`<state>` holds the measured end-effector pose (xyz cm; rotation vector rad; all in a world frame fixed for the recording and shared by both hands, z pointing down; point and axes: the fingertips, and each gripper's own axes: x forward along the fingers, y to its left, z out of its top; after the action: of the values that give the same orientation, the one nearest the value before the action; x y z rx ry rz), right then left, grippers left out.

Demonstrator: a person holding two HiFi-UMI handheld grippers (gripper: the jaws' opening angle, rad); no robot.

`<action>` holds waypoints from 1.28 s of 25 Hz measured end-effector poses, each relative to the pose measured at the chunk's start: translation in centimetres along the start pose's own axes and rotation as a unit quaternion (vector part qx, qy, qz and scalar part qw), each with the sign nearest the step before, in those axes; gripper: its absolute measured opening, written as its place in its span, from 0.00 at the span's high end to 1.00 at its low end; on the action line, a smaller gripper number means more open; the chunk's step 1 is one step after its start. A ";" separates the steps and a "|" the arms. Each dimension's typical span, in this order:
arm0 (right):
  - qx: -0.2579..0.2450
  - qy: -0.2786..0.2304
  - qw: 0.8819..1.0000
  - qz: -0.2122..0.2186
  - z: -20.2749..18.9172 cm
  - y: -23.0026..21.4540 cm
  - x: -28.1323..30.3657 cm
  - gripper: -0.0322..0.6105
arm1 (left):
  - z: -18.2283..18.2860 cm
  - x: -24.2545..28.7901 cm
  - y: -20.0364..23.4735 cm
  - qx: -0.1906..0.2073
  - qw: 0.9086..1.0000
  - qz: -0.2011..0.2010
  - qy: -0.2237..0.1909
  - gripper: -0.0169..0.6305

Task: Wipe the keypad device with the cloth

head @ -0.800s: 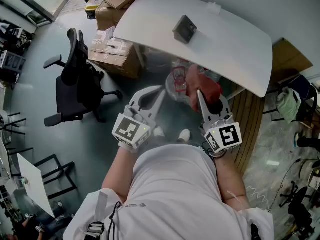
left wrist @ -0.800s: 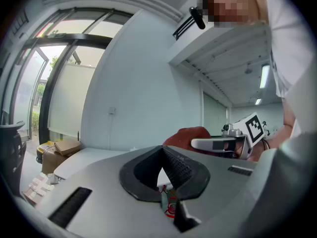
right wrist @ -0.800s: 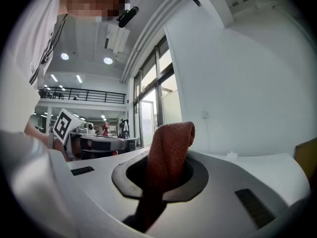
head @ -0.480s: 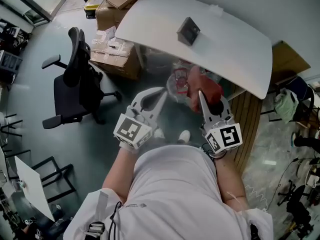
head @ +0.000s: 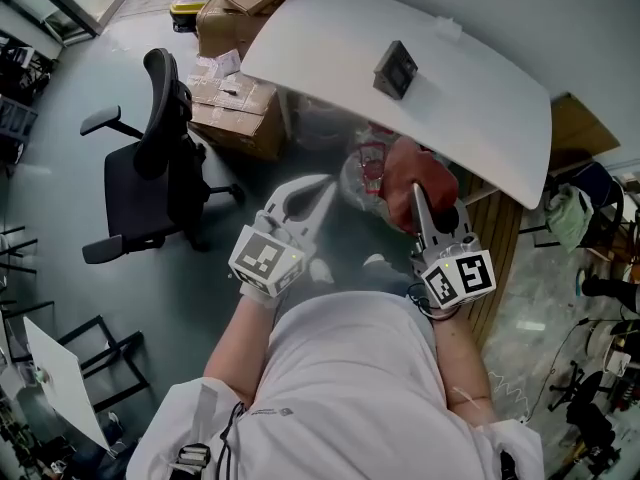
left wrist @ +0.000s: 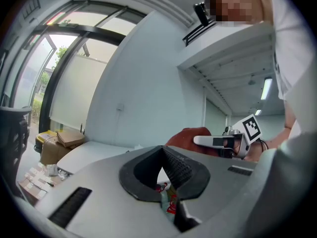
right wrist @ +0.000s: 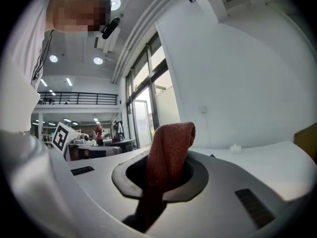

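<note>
right claw [head: 420, 200] has drifted slightly rightward, clamped on the cloth [head: 415, 166]; left claw [head: 318, 190] closed together.

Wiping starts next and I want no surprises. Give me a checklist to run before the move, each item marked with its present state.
1. Cloth gripped: ok. The right gripper is shut on the red cloth, which sticks out past the jaws.
2. Other gripper free: ok. The left gripper has its jaws together with nothing between them.
3. Target in sight: ok. The keypad device sits on the white table.
4. Cloth on target: not ok. The cloth is well apart from the device.
5. Device fixed down: cannot tell.
</note>
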<state>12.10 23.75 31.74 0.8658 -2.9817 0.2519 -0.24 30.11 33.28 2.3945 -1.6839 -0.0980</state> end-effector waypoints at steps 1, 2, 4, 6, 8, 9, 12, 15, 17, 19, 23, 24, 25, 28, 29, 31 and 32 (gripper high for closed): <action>0.001 0.003 1.000 0.000 -0.1 -0.2 0.3 0.87 | -0.2 0.1 0.4 -0.005 1.000 0.001 0.002 0.96; -0.001 0.006 1.000 0.000 -0.3 -0.4 0.7 0.87 | -0.5 0.3 0.7 -0.007 1.000 0.003 0.004 0.96; -0.004 0.010 1.000 0.002 -0.6 -1.1 1.5 0.87 | -1.1 1.0 1.4 -0.009 1.000 0.006 0.009 0.96; -0.003 0.013 1.000 0.004 -1.0 -2.2 2.2 0.87 | -1.7 2.0 1.8 -0.013 1.000 0.010 0.013 0.96; -0.002 0.016 1.000 0.009 -1.3 -3.6 3.6 0.87 | -1.9 3.3 2.5 -0.013 1.000 0.016 0.018 0.96; 0.000 0.018 1.000 0.013 -1.3 -4.3 4.4 0.87 | -1.9 4.1 2.9 -0.011 1.000 0.021 0.021 0.96; 0.007 0.018 0.999 0.028 -0.7 -6.8 6.7 0.87 | -1.4 7.1 3.8 -0.004 0.999 0.028 0.029 0.96; 0.007 0.017 0.999 0.045 0.0 -9.4 8.7 0.87 | -0.7 10.8 4.7 0.013 0.999 0.033 0.036 0.96; 0.012 0.021 0.998 0.051 0.1 -11.4 9.6 0.87 | -0.2 13.3 5.2 0.025 0.998 0.037 0.042 0.96; 0.022 0.025 0.998 0.056 0.2 -13.4 10.4 0.87 | 0.2 15.5 5.6 0.036 0.997 0.041 0.048 0.96; 0.038 0.038 0.997 0.060 0.2 -16.6 11.5 0.87 | 0.6 19.1 6.2 0.046 0.996 0.052 0.058 0.96; 0.044 0.040 0.997 0.058 0.1 -17.4 11.8 0.87 | 0.6 19.7 6.3 0.048 0.995 0.055 0.061 0.96; 0.051 0.041 0.996 0.056 0.0 -18.1 12.0 0.87 | 0.6 20.2 6.5 0.051 0.995 0.057 0.064 0.96; 0.070 0.046 0.995 0.050 -0.3 -19.6 13.0 0.87 | 0.4 21.4 7.4 0.051 0.994 0.056 0.074 0.96; 0.073 0.049 0.995 0.048 -0.6 -20.0 13.5 0.87 | 0.2 21.7 7.9 0.048 0.994 0.055 0.078 0.96; 0.082 0.054 0.994 0.043 -1.0 -20.8 14.5 0.87 | -0.4 22.5 9.2 0.040 0.994 0.055 0.087 0.96; 0.090 0.056 0.994 0.039 -1.3 -21.2 15.1 0.87 | -0.7 22.9 9.9 0.036 0.994 0.053 0.092 0.96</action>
<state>10.61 -1.68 37.17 0.7212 -2.9259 0.5585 -1.41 5.57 37.55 2.2787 -1.7507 0.1962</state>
